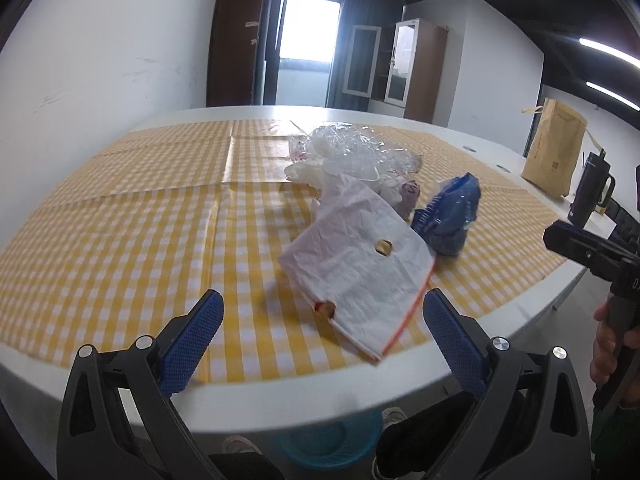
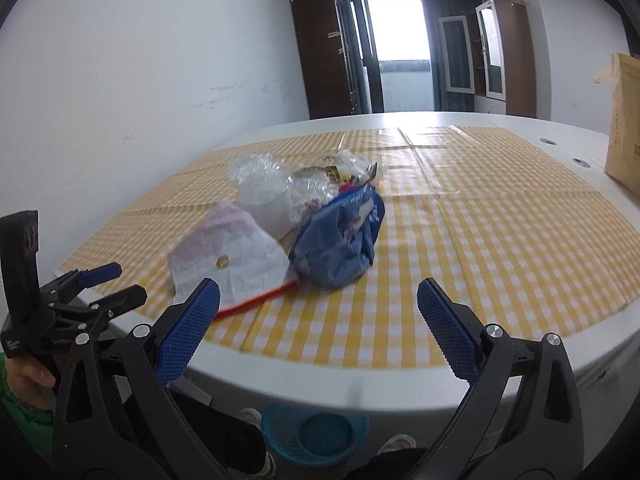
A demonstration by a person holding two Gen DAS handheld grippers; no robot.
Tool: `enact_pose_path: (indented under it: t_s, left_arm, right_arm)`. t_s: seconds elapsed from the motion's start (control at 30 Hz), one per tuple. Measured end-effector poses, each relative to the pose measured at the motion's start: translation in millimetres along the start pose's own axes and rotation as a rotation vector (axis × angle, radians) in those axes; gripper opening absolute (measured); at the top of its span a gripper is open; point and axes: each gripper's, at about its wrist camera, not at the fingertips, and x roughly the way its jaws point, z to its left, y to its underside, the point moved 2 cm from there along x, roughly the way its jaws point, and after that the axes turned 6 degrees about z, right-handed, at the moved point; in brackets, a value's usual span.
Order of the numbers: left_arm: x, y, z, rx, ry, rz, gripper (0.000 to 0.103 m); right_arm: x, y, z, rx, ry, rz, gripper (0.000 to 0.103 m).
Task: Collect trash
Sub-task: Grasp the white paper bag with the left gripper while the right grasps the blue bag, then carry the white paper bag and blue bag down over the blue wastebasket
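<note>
A heap of trash lies on the yellow checked cloth [image 1: 120,216]. It holds a flat white paper bag [image 1: 356,264] with a red edge, a crumpled blue plastic bag [image 1: 450,216] and clear plastic wrap [image 1: 352,148]. My left gripper [image 1: 322,320] is open and empty, just short of the white bag, at the table's near edge. In the right wrist view the white bag [image 2: 232,256], blue bag [image 2: 340,240] and clear wrap [image 2: 272,176] lie ahead. My right gripper [image 2: 318,312] is open and empty, short of the blue bag. The left gripper [image 2: 114,282] shows at the left there.
A blue mesh bin [image 2: 314,436] stands on the floor under the table's near edge, also in the left wrist view [image 1: 328,440]. A brown paper bag [image 1: 554,152] and a dark mug [image 1: 590,192] stand at the far right of the white table [image 2: 360,384]. Feet show below.
</note>
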Motion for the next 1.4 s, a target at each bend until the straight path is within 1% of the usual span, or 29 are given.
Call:
enact_pose_path:
  t_s: [0.17,0.2,0.23,0.27,0.3,0.33,0.37,0.4,0.43,0.47,0.5,0.53,0.57,0.63,0.7,0.9,1.03,1.1,1.2,1.27,1.33,1.4]
  left_arm:
    - [27.3,-14.7,3.8,0.011,0.028,0.044,0.096]
    - [33.1,-17.5,4.0,0.014,0.036,0.054,0.092]
    - [37.1,-19.8,4.6,0.016,0.042,0.061,0.086]
    - [42.3,-23.2,4.6,0.018,0.053,0.071,0.084]
    - [46.0,-26.0,4.6,0.02,0.062,0.078,0.081]
    - [49.7,-28.0,4.4,0.022,0.072,0.086,0.077]
    - [54.9,-30.4,3.8,0.03,0.084,0.098,0.074]
    - [58.1,-31.4,4.1,0.035,0.087,0.106,0.065]
    - [62.5,-31.9,3.9,0.043,0.08,0.119,0.049]
    - [65.8,-32.7,4.6,0.045,0.073,0.127,0.042]
    - [67.0,-32.2,5.3,0.045,0.064,0.133,0.035]
    - [65.8,-31.1,4.7,0.049,0.059,0.131,0.028]
    - [64.4,-30.2,3.4,0.055,0.061,0.125,0.025]
    - [60.3,-28.8,2.0,0.055,0.062,0.111,0.012]
    - [51.8,-27.6,2.3,0.036,0.064,0.091,0.007]
    - [9.4,-19.4,-2.1,-0.006,0.074,0.014,0.004]
    - [-21.1,-8.6,-13.2,0.025,0.06,-0.023,0.003]
    - [-36.5,1.4,-18.0,0.031,0.062,-0.039,0.003]
    - [-51.6,21.2,-24.9,0.029,0.069,-0.045,0.003]
    - [-57.1,35.7,-31.3,0.044,0.063,-0.027,0.002]
    - [-64.0,48.6,-35.8,0.059,0.062,-0.015,0.002]
    - [-74.2,62.1,-41.3,0.069,0.086,-0.003,0.002]
  right_arm:
    - [32.2,-20.2,-3.6,0.004,0.007,0.037,0.094]
    - [40.3,-24.8,-5.5,0.01,0.01,0.047,0.094]
    - [46.8,-28.2,-7.9,0.014,0.015,0.056,0.089]
    - [53.7,-31.6,-10.2,0.019,0.018,0.067,0.086]
    - [60.8,-35.5,-11.8,0.024,0.02,0.079,0.085]
    - [65.4,-38.0,-11.4,0.022,0.02,0.088,0.082]
    - [72.4,-41.0,-11.3,0.016,0.022,0.104,0.077]
    - [79.1,-43.3,-11.2,0.012,0.021,0.122,0.073]
    - [84.1,-44.2,-11.4,0.012,0.015,0.139,0.064]
    - [88.6,-44.5,-11.2,0.013,0.007,0.155,0.053]
    - [91.4,-43.8,-11.6,0.018,-0.005,0.168,0.046]
    - [91.6,-42.3,-12.3,0.023,-0.01,0.171,0.037]
    - [90.5,-41.1,-13.1,0.027,-0.01,0.165,0.036]
    - [86.6,-38.6,-13.0,0.021,-0.003,0.152,0.033]
    - [79.1,-36.4,-13.8,0.03,-0.01,0.134,0.032]
    - [41.2,-26.9,-10.8,0.008,0.006,0.07,0.03]
    - [7.8,-15.6,-4.9,-0.021,0.003,0.027,0.029]
    - [-7.0,-2.7,-1.5,-0.032,0.008,0.012,0.029]
    - [-22.5,21.7,-2.9,-0.013,-0.007,0.017,0.029]
    - [-31.2,37.2,-2.0,-0.005,-0.017,0.032,0.029]
    - [-45.5,51.0,1.9,-0.017,-0.022,0.028,0.029]
    - [-56.9,61.6,5.9,-0.04,-0.021,0.029,0.029]
